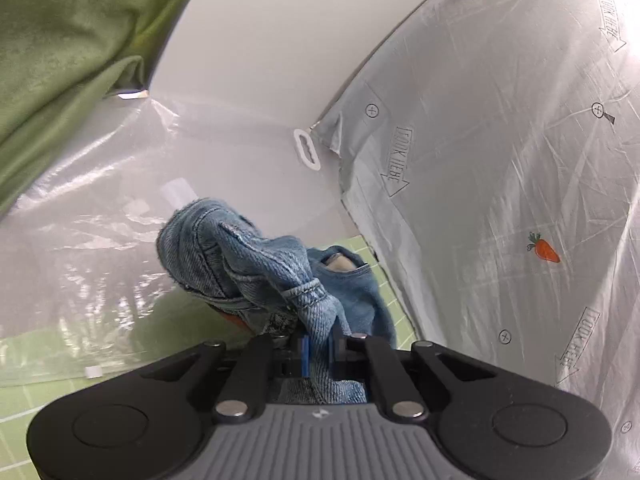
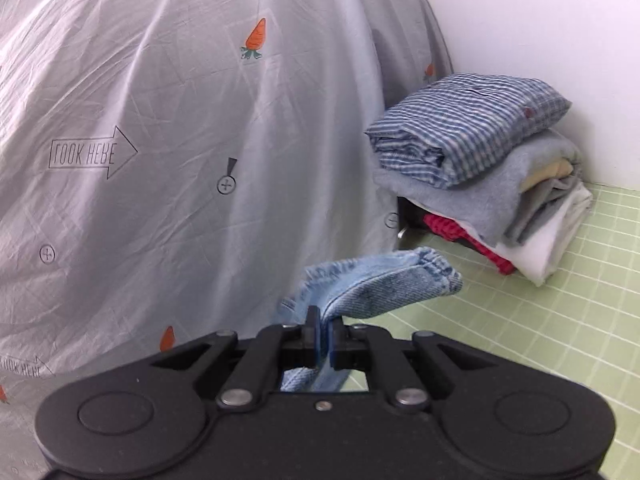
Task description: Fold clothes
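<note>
Two black grippers, left and right, each pinch an end of a faded blue denim garment above the pale green gridded mat. Beyond, a stack of folded clothes suggests earlier pieces are done; this garment remains unfolded.

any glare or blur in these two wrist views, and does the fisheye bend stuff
Left wrist: glare streaks on the clear plastic sheet; grey carrot-print sheet bows toward the edges. Right wrist: even light, denim slightly soft, green grid mat lines curve.

Behind the left tool, the denim garment hides the desk; the fabric between its pads is blurred.
</note>
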A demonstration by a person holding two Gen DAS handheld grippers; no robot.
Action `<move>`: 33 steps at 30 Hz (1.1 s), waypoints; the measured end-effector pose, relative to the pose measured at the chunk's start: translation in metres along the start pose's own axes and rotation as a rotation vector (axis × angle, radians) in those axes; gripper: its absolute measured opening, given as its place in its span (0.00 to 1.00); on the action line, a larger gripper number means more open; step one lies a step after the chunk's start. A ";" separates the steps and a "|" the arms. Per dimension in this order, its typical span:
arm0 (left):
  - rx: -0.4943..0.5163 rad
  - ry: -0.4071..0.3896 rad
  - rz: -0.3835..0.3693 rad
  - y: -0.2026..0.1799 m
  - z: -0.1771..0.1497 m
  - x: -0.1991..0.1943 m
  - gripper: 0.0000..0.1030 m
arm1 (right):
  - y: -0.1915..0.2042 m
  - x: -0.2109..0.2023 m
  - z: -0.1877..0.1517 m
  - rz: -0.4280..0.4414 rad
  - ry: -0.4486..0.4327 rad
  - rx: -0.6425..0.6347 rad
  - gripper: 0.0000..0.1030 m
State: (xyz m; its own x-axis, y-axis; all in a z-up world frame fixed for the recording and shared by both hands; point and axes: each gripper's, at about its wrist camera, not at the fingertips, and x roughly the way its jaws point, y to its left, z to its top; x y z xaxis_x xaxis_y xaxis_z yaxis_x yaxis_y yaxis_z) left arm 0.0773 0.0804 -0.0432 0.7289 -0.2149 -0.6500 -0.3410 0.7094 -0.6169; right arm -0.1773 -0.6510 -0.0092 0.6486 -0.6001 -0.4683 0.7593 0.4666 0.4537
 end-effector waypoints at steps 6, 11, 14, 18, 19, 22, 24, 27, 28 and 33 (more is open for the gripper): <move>-0.023 0.132 0.296 0.086 -0.054 -0.003 0.15 | -0.079 -0.023 -0.106 -0.272 0.323 -0.154 0.11; 0.060 0.160 0.364 0.093 -0.079 -0.022 0.45 | -0.126 -0.044 -0.140 -0.320 0.450 -0.082 0.39; 0.164 0.147 0.369 0.080 -0.090 -0.031 0.67 | -0.136 -0.050 -0.136 -0.315 0.441 -0.071 0.54; 0.247 0.140 0.320 0.053 -0.109 -0.040 0.75 | -0.153 -0.045 -0.127 -0.327 0.432 -0.061 0.61; 0.261 0.141 0.308 0.046 -0.115 -0.040 0.75 | -0.156 -0.043 -0.126 -0.331 0.430 -0.062 0.63; 0.291 0.152 0.284 0.028 -0.135 -0.039 0.75 | -0.166 -0.035 -0.124 -0.343 0.426 -0.063 0.66; 0.310 0.159 0.269 0.017 -0.148 -0.038 0.75 | -0.168 -0.025 -0.122 -0.347 0.424 -0.099 0.67; 0.351 0.172 0.253 -0.001 -0.170 -0.039 0.75 | -0.168 -0.014 -0.120 -0.341 0.431 -0.180 0.66; 0.367 0.178 0.251 -0.006 -0.177 -0.040 0.76 | -0.168 -0.013 -0.120 -0.330 0.434 -0.209 0.61; 0.428 0.217 0.240 -0.027 -0.199 -0.036 0.76 | -0.162 -0.018 -0.124 -0.272 0.419 -0.344 0.09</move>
State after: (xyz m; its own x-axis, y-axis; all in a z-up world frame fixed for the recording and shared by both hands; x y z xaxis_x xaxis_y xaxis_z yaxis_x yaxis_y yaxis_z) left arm -0.0582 -0.0647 -0.0918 0.5055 -0.1148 -0.8552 -0.1774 0.9561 -0.2332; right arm -0.3057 -0.6356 -0.1682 0.3418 -0.4532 -0.8233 0.8292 0.5578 0.0371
